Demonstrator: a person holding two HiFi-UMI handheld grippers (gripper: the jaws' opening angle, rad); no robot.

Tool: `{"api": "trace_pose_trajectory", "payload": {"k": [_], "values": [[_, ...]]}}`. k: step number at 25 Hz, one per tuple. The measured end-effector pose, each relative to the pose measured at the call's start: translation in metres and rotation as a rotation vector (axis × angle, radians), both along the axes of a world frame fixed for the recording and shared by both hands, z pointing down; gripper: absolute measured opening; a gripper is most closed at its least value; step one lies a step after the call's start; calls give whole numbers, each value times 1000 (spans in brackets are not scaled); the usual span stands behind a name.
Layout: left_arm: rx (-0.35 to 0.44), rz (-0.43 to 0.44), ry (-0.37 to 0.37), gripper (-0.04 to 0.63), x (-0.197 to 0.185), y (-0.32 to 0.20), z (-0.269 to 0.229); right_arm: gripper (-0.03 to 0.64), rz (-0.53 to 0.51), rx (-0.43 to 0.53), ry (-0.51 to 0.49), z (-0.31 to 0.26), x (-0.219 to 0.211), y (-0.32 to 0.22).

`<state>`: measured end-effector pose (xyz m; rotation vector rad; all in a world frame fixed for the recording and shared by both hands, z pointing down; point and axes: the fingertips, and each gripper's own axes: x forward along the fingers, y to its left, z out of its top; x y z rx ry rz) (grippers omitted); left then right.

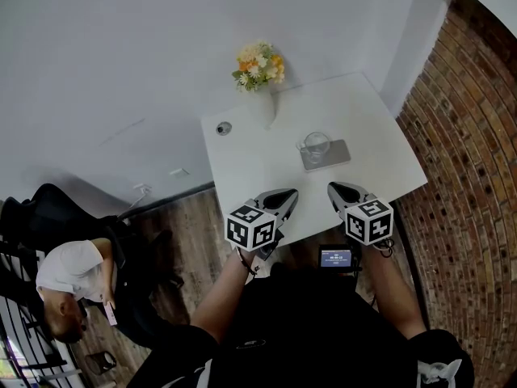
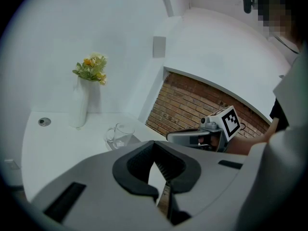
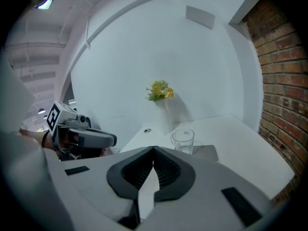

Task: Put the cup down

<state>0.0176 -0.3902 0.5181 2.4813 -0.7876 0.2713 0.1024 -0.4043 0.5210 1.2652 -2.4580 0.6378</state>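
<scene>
cup resting on the mat

the clear cup [image 1: 316,145] is standing upright on a grey mat [image 1: 334,158] on the white table [image 1: 258,176]. a flower vase [image 1: 261,95] is sitting by the white wall [image 1: 121,55], with a brick wall [image 1: 472,136] rising alongside. the left gripper [image 1: 289,194] and right gripper [image 1: 332,187] are hovering closed, holding nothing.

A white table [image 1: 380,128] stands by a white wall [image 1: 121,55] (brick wall [image 1: 468,136] alongside) on wood floor [image 1: 190,217].
</scene>
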Motion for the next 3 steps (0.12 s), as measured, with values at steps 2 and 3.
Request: {"api": "trace_pose_trajectory", "payload": {"k": [2, 3], "values": [[0, 0, -2, 8, 0, 0, 0, 14, 1, 1, 4, 0, 1, 0], [0, -1, -2, 8, 0, 0, 0, 14, 2, 2, 6, 0, 1, 0]]}}
